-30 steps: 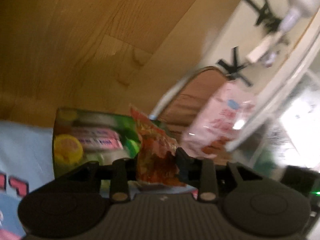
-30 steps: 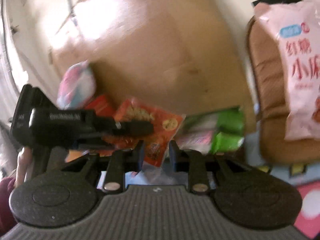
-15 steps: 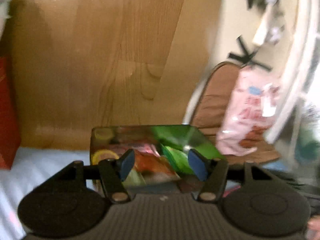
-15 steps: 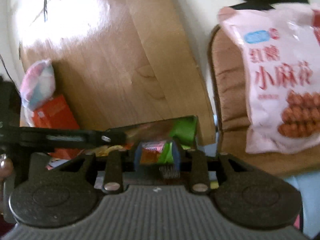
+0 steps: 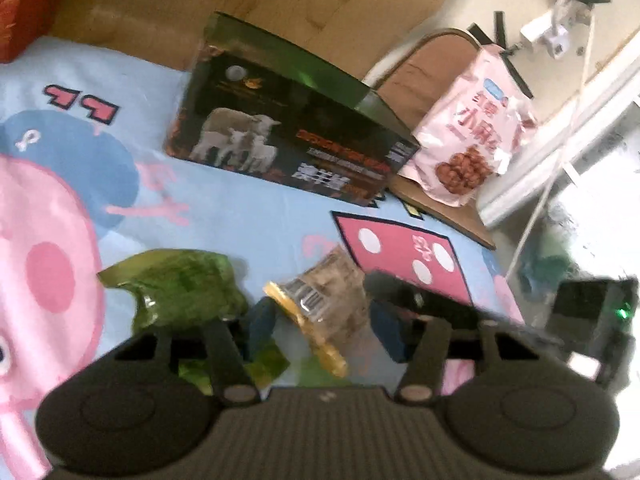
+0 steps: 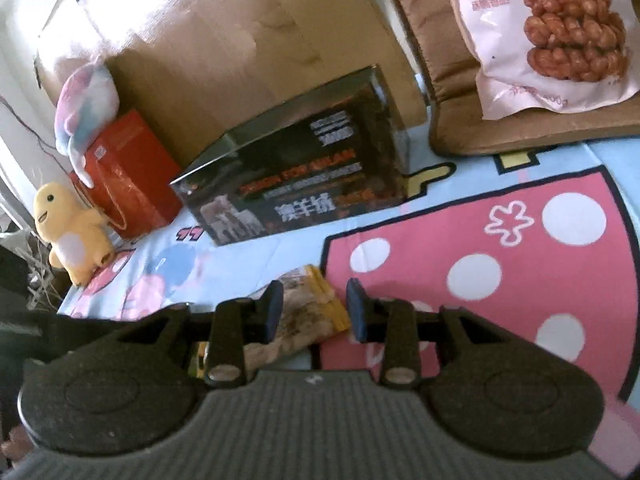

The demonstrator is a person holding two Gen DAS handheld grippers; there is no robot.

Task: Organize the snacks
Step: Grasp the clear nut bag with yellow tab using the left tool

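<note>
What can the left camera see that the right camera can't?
Only the left camera shows the green packet lying on the cartoon mat, and a white lamp in the top corner. Only the right camera shows the yellow plush toy, the red box and the pastel plush on top of it. Both show the black box with sheep on it, the pink snack bag on the brown cushion, and the yellow-edged packet lying on the mat.

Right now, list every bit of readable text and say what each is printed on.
"小麻花": red characters on the pink snack bag.
"澳羊..." in white: front of the black box with the sheep picture; third character and orange line above it too blurred.
Barcode on the yellow-edged snack packet: digits unreadable.
Green packet: no legible text.
</note>
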